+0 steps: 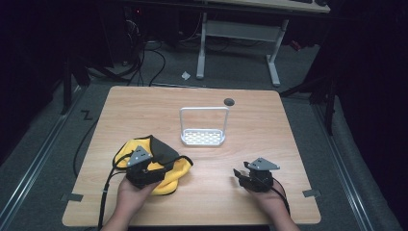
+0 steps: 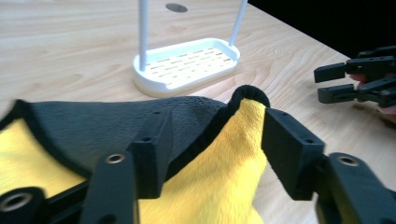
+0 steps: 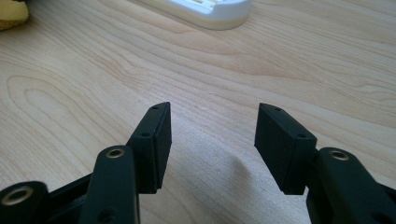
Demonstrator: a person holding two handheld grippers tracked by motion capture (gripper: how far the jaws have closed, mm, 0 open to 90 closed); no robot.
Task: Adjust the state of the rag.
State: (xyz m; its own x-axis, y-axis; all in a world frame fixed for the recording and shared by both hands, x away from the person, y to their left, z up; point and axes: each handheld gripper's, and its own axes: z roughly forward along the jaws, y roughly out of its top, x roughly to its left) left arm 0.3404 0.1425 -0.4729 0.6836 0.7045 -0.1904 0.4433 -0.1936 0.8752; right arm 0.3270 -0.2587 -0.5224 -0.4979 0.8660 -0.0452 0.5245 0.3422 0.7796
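Observation:
A yellow cloth (image 1: 126,147) with a dark grey side and black edging lies crumpled on the left of the wooden table (image 1: 269,125). My left gripper (image 1: 153,167) sits low over it, open. In the left gripper view the cloth (image 2: 224,168) lies between the spread jaws of the left gripper (image 2: 217,135); the left pad rests by the grey fold, and the right pad stands clear of it. My right gripper (image 1: 239,175) is held at the front right, open. In the right gripper view its jaws (image 3: 212,128) hover over bare wood with nothing between them.
A small white slotted tray (image 1: 203,139) with a tall loop handle stands at the table's centre, beyond both grippers; it shows too in the left gripper view (image 2: 144,77). A dark round hole (image 1: 229,101) sits near the far edge. Desk legs and cables lie on the floor behind.

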